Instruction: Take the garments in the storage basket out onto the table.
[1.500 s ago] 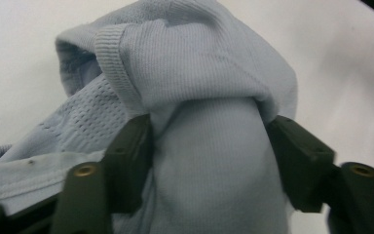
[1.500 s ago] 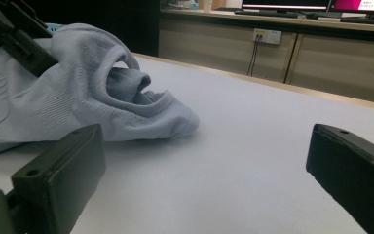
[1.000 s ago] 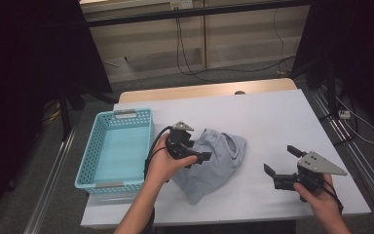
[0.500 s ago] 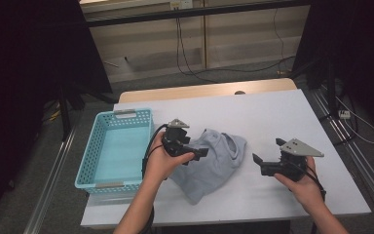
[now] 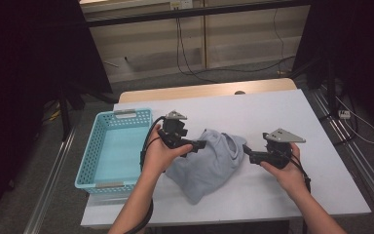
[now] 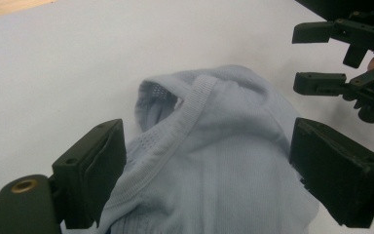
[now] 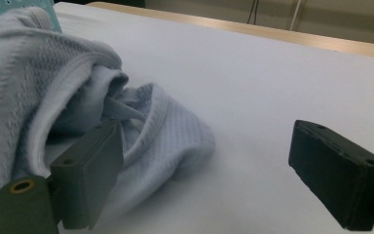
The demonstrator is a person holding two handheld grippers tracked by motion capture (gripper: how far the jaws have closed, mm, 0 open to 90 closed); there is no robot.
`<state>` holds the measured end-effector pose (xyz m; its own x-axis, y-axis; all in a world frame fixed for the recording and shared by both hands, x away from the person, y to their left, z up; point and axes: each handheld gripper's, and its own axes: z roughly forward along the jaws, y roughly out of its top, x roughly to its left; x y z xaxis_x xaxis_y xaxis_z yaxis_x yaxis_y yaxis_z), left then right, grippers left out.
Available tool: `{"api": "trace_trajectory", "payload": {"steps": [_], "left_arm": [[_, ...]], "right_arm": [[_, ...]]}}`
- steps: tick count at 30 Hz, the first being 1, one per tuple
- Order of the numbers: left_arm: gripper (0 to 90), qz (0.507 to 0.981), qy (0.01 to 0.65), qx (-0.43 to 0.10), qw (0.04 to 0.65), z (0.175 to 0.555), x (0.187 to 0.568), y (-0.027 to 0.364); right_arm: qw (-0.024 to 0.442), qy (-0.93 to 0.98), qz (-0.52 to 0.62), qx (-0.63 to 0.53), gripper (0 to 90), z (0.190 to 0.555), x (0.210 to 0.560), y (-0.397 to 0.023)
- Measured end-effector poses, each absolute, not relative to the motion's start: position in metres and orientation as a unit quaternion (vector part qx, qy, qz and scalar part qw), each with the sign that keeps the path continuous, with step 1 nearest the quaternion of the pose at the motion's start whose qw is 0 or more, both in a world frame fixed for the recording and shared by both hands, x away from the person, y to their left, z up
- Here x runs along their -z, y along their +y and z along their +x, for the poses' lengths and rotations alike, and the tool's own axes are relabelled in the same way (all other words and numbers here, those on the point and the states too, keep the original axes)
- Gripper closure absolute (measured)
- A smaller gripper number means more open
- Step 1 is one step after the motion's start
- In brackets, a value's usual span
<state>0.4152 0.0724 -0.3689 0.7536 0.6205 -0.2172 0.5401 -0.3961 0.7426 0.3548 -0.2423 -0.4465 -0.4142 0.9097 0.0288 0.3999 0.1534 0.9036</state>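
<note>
High view: pale blue garment lies crumpled mid-surface, just right of the blue basket, which has nothing in it. Left claw hovers over the garment's left part, right claw at its right edge. Judged early: nothing gripped or lifted yet, and the garment is not in the basket. Compared with a second ago, the right hand has come in from the far right toward the cloth; the garment lies as it did.

Left gripper view: left claw wide open, cloth below, not pinched.

Right gripper view: right claw open, jaws just been closing somewhat; garment edge beside one jaw, not clamped.
</note>
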Motion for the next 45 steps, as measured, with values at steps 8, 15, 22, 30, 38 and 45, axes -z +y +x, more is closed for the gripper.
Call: {"api": "trace_trajectory", "payload": {"steps": [8, 15, 22, 30, 38, 45], "left_arm": [[14.0, 0.834, 0.352, -0.042, 0.423, 0.43, 0.366, 0.07], [14.6, 0.836, 0.347, -0.032, 0.424, 0.443, 0.367, 0.057], [14.5, 0.838, 0.343, -0.021, 0.424, 0.453, 0.366, 0.042], [17.8, 0.841, 0.345, -0.021, 0.416, 0.454, 0.368, 0.024], [36.4, 0.844, 0.36, -0.01, 0.397, 0.451, 0.386, 0.016], [73.2, 0.847, 0.357, 0.021, 0.393, 0.436, 0.393, 0.02]], "right_arm": [[0.244, 0.709, 0.478, -0.457, 23.3, 0.383, 0.448, -0.226], [0.217, 0.734, 0.475, -0.434, 41.8, 0.409, 0.453, -0.211], [0.172, 0.753, 0.476, -0.42, 88.1, 0.417, 0.455, -0.214], [0.191, 0.723, 0.487, -0.451, 89.3, 0.381, 0.437, -0.235], [0.187, 0.726, 0.483, -0.452, 89.4, 0.338, 0.445, -0.25], [0.181, 0.718, 0.49, -0.46, 88.9, 0.324, 0.457, -0.253]]}}
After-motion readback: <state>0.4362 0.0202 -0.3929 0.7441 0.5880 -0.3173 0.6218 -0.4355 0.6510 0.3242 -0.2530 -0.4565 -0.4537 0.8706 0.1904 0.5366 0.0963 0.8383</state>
